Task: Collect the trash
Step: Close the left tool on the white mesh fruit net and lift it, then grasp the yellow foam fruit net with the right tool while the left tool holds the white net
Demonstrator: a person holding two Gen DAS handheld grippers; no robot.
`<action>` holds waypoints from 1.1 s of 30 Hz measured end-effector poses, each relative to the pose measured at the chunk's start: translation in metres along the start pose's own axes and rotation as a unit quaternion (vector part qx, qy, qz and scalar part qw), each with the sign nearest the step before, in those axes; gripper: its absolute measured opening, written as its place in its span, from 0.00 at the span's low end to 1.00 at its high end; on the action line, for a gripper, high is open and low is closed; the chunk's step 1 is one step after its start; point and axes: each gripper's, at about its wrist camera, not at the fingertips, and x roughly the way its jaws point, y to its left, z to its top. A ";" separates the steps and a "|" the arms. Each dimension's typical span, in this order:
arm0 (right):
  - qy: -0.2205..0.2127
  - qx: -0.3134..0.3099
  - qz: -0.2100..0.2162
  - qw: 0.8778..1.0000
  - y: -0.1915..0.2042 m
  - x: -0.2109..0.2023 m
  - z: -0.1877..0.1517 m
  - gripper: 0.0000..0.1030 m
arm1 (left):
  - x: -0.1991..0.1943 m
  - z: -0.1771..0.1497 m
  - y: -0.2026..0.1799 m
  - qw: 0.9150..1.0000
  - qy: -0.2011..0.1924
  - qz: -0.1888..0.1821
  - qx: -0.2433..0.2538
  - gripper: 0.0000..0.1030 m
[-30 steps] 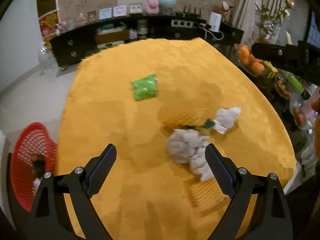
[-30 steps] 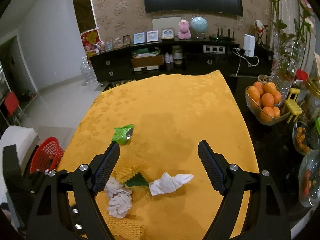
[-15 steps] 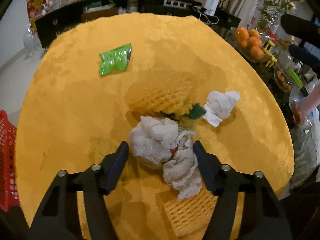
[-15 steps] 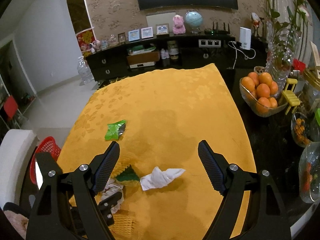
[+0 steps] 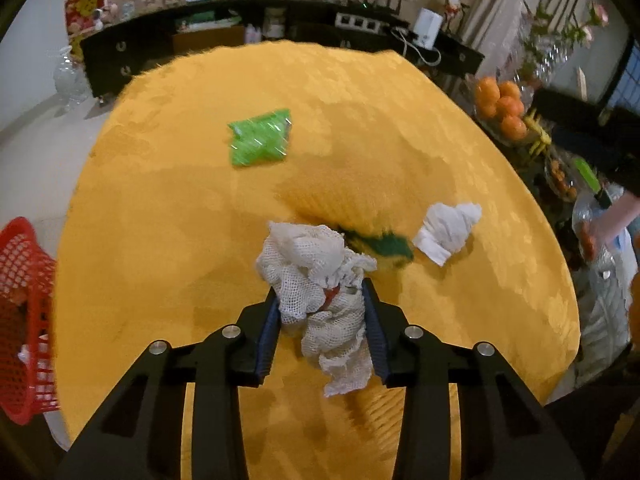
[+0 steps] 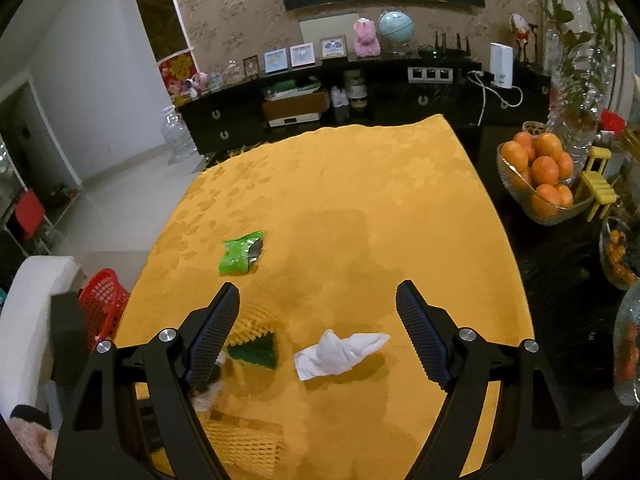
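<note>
My left gripper (image 5: 320,296) is shut on a crumpled white mesh cloth wad (image 5: 316,276) and holds it over the yellow tablecloth (image 5: 160,240). A white tissue (image 5: 448,228) lies to its right, also in the right wrist view (image 6: 340,352). A dark green scrap (image 5: 388,242) (image 6: 254,350) and yellow foam nets (image 6: 248,444) lie beside it. A green wrapper (image 5: 260,142) (image 6: 240,256) lies farther back. My right gripper (image 6: 316,328) is open and empty above the tissue.
A red basket (image 5: 24,320) (image 6: 100,304) stands on the floor off the table's left edge. A glass bowl of oranges (image 6: 540,180) and other glassware sit on a dark side table at the right. A dark cabinet (image 6: 320,108) lines the back wall.
My left gripper came down around the mesh cloth wad, shut on it and lifted it. My right gripper stayed open and shifted slightly.
</note>
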 end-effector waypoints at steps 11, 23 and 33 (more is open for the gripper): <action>0.032 -0.042 0.021 0.998 0.035 0.039 0.000 0.76 | -0.061 0.010 0.045 0.996 -0.066 0.057 -0.026 0.35; 0.085 -0.173 0.044 0.980 0.088 0.095 -0.010 0.76 | -0.089 0.006 0.085 0.991 -0.085 0.081 -0.060 0.35; 0.131 -0.201 0.042 0.970 0.091 0.119 -0.023 0.61 | -0.096 0.003 0.095 0.990 -0.087 0.087 -0.070 0.35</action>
